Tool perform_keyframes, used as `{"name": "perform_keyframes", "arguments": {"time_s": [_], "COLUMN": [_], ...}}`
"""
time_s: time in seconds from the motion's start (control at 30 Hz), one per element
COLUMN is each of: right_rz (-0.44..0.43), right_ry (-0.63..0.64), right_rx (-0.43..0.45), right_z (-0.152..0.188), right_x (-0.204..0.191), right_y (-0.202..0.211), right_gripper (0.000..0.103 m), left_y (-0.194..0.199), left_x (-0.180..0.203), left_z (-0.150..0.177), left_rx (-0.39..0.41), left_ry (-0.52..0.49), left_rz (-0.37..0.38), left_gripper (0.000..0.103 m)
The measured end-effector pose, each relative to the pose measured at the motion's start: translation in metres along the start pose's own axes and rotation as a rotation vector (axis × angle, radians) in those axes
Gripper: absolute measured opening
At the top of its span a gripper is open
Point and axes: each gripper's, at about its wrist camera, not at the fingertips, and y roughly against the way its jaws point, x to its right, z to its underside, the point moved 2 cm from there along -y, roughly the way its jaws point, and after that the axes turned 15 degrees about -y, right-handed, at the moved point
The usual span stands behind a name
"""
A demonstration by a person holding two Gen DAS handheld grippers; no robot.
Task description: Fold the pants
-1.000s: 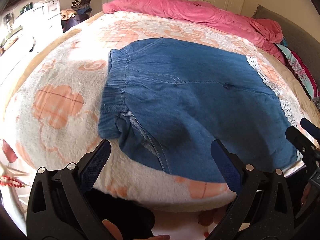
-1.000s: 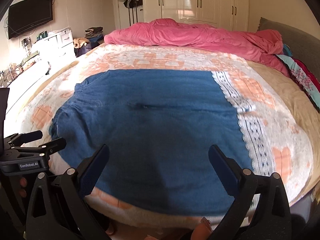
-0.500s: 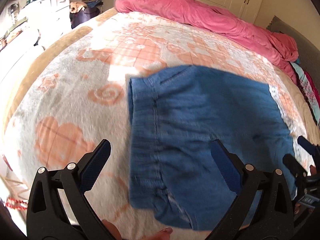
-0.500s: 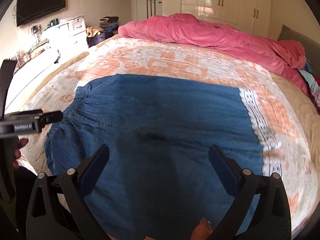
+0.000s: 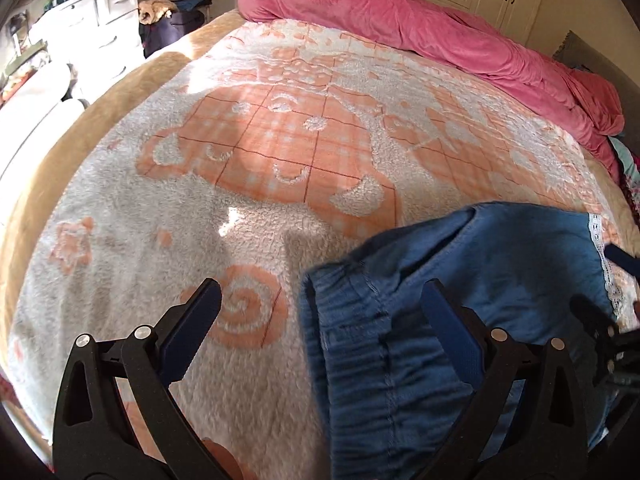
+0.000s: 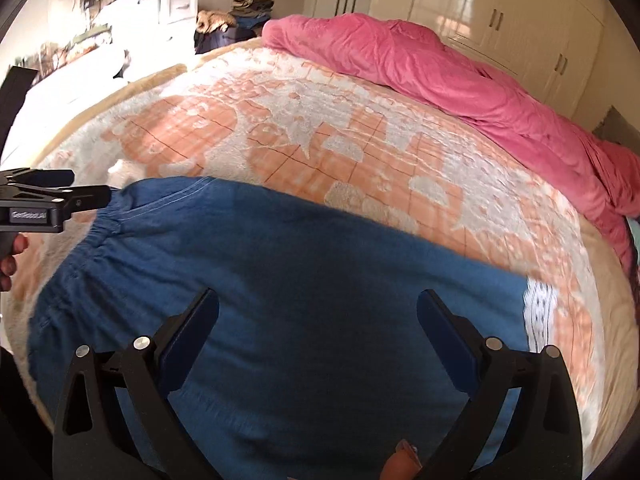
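bright sun from the left — blown-out dresser, motion blur low (edges bent).

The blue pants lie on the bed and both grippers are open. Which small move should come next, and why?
Probably lower the left gripper onto the gathered waistband and close; it holds nothing, and that edge lies between its fingers on the blanket.

Matt denim pants on fluffy fleece blanket

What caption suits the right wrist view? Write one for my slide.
Open right gripper above blue pants spread on the blanket.
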Motion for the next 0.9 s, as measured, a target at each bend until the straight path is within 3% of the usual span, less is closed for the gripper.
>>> {"name": "perform_keyframes", "arguments": {"time_s": [0.13,0.23,0.37,0.43,0.5,0.57,0.7,0.73,0.8,0.87,0.9], "right_rz": [0.030,0.001,-0.042,-0.055,-0.060,-0.059,-0.056,-0.069,-0.113,-0.127,-0.137], "right_ry": [0.074,0.078,0.207,0.276,0.314,0.346,0.355,0.343,0.320,0.314,0.315], "right_rx": [-0.035,-0.073,-0.083,-0.089,-0.084,-0.073,-0.063,-0.069,-0.088,-0.093,-0.088], "right_z": [-0.024,-0.037,-0.044,-0.043,-0.042,-0.040,-0.040,-0.039,-0.038,-0.034,-0.032], "right_x": [0.000,0.001,-0.012,-0.020,-0.026,-0.032,-0.036,-0.036,-0.036,-0.040,-0.042], "right_y": [-0.040,-0.059,-0.073,-0.079,-0.082,-0.086,-0.095,-0.096,-0.098,-0.095,-0.093], "right_gripper": [0.099,0.099,0.099,0.099,0.099,0.099,0.096,0.093,0.070,0.058,0.045], "left_y": [-0.017,-0.028,-0.033,-0.033,-0.039,-0.047,-0.048,-0.047,-0.042,-0.035,-0.030], "left_x": [-0.004,-0.005,-0.004,-0.001,0.004,0.011,0.022,0.023,0.022,0.020,0.020], "left_z": [-0.001,-0.001,-0.003,-0.006,-0.008,-0.007,-0.006,-0.006,-0.006,-0.007,-0.007], "left_rx": [0.006,-0.002,-0.008,0.009,0.003,-0.013,-0.012,-0.009,0.001,0.019,0.032], "left_ry": [-0.050,-0.065,-0.090,-0.093,-0.110,-0.119,-0.174,-0.183,-0.185,-0.176,-0.174], "left_rz": [-0.011,0.001,-0.027,-0.020,0.005,0.061,0.026,0.024,0.034,0.055,0.061], "left_gripper": [0.094,0.094,0.094,0.086,0.061,0.046,0.031,0.029,0.025,0.024,0.023]}}
